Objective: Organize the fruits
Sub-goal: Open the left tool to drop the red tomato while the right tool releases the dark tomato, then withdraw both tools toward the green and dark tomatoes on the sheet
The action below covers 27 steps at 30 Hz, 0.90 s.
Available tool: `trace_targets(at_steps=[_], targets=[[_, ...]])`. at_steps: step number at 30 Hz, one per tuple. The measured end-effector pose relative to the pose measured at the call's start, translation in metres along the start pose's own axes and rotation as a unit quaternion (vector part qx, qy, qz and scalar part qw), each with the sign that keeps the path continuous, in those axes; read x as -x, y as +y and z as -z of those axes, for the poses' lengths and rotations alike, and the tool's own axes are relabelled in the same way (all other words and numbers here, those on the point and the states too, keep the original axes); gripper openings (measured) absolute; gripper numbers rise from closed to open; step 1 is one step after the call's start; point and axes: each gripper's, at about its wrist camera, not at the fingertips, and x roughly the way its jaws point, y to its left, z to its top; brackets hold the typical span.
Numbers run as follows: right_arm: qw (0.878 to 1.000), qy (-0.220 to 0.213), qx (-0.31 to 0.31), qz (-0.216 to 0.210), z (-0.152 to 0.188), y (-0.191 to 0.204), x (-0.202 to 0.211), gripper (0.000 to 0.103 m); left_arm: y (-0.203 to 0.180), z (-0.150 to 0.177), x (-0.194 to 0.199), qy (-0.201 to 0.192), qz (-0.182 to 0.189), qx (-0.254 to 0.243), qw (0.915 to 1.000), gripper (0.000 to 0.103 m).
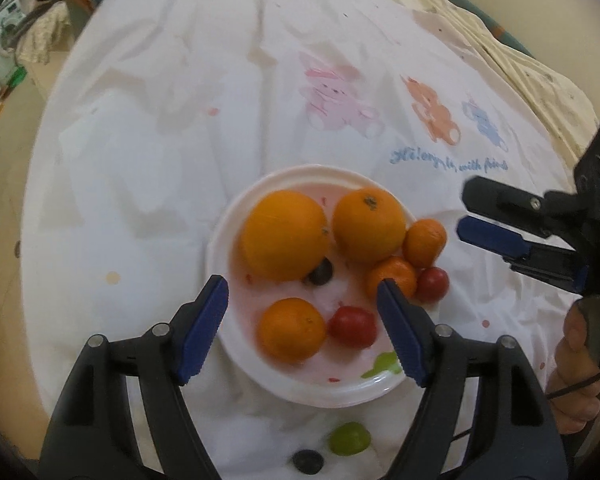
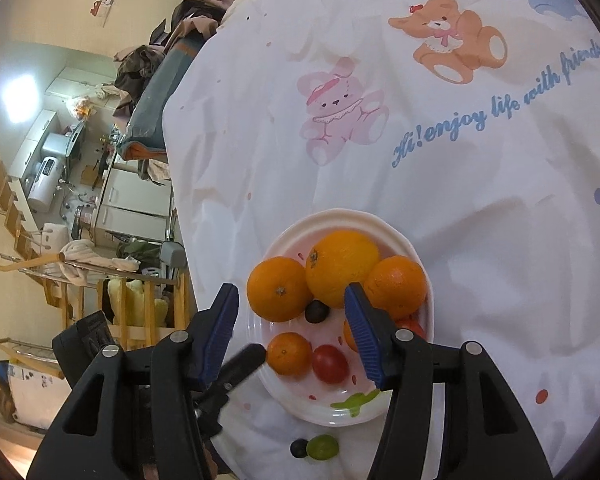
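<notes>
My left claw point(image 1: 302, 330) hangs over the near half of the white plate point(image 1: 236, 216), its blue pads spread wide with nothing pressed between them. In the gap below the pads sit a small orange point(image 1: 292, 329) and a red cherry tomato point(image 1: 353, 327), both lying loose on the plate. Going from left to right across the far half of the plate: a big orange point(image 1: 284, 234), a dark grape point(image 1: 319, 273) tucked against its near side, then a second big orange point(image 1: 369, 224). Further right, crowded at the rim, are two small mandarins point(image 1: 425, 240) and another cherry tomato point(image 1: 432, 283); I cannot tell whether the outermost ones rest on the plate or on the cloth. The plate stands on a white sheet point(image 1: 160, 140) printed with teddy bears, spread over a bed. Off the plate, on the sheet at its near edge, lie a dark grape point(image 1: 307, 461) and, right of it, a green grape point(image 1: 349, 443), just beside each other.

My right claw point(image 2: 291, 335) comes in from the right side of the plate, about half open and empty. In its own view the same small orange point(image 2: 289, 353) and tomato point(image 2: 329, 363) lie between its pads, untouched.
</notes>
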Motion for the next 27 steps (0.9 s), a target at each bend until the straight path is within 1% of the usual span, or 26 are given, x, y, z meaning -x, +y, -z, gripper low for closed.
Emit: trace_targets(at_steps=[6, 14, 19, 27], targets=[[1.0, -0.008, 0.022, 0.016, 0.014, 0.01, 0.012, 0.059, 0.005, 0.004, 0.015, -0.013, -0.006, 0.003, 0.9999, 0.074], [0.998, -0.025, 0.049, 0.038, 0.035, 0.02, 0.034, 0.059, 0.002, 0.015, 0.038, -0.032, -0.016, -0.016, 0.9992, 0.074], [0.998, -0.035, 0.039, 0.04, 0.053, 0.015, 0.048, 0.059, 0.002, 0.029, 0.057, -0.049, -0.024, -0.029, 0.9981, 0.074], [0.998, -0.038, 0.027, 0.044, 0.082, 0.009, 0.063, 0.059, 0.01, 0.053, 0.077, -0.058, -0.03, -0.032, 0.9974, 0.074]])
